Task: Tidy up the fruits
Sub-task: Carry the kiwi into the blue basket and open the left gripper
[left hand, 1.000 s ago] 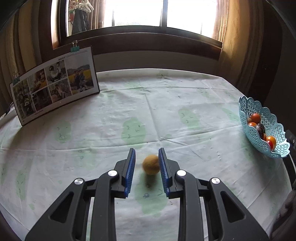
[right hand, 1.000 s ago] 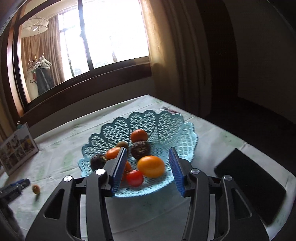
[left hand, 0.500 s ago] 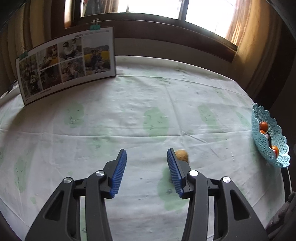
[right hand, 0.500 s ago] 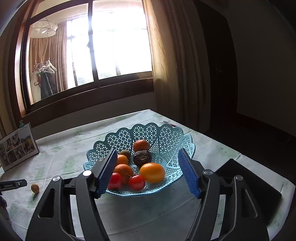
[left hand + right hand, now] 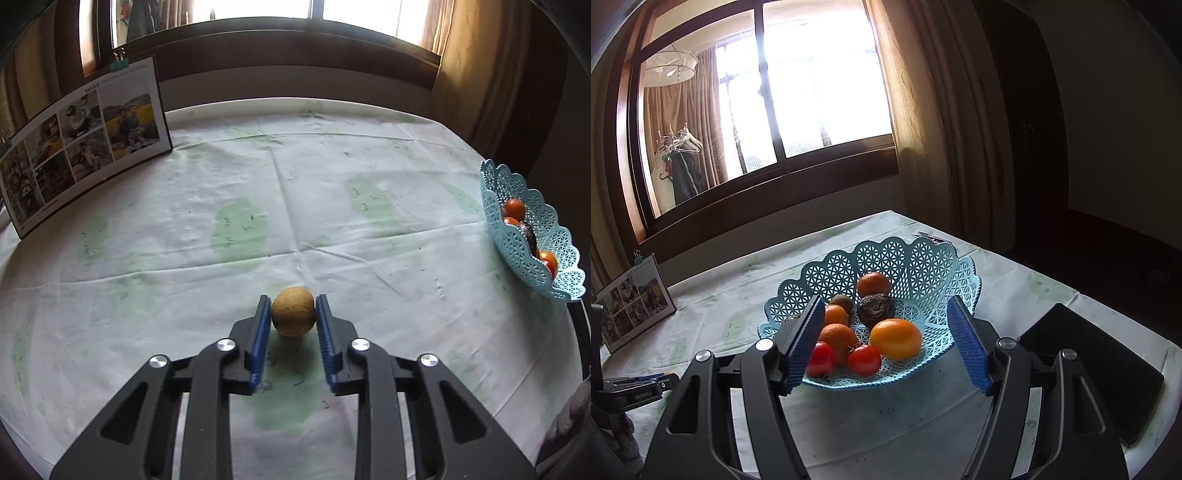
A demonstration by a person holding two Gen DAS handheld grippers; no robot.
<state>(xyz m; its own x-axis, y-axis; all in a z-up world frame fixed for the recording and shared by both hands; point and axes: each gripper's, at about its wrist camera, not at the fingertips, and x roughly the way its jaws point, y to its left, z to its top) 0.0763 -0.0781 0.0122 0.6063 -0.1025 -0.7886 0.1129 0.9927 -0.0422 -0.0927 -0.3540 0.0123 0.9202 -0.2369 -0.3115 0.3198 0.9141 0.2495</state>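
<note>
The small yellow-brown fruit [image 5: 293,312] sits on the table [image 5: 332,206], on its green-patterned white cloth, pinched between the blue pads of my left claw [image 5: 291,314]. Both pads press on its sides near their tips; the jaws have just closed onto it. The fruit still rests on the cloth, with its shadow directly under it.

Far to the right, at the table's edge, stands the blue lattice basket [image 5: 517,192], well apart from the held fruit. A photo board [image 5: 85,140] leans upright at the far left.

In the right wrist view, my right claw [image 5: 890,343] stands apart, nothing between its pads, hovering just in front of the basket [image 5: 886,254]. Inside lie oranges, two red tomatoes [image 5: 864,360] and a dark wrinkled fruit [image 5: 874,309]. A black flat object [image 5: 1100,369] lies right of the basket.
</note>
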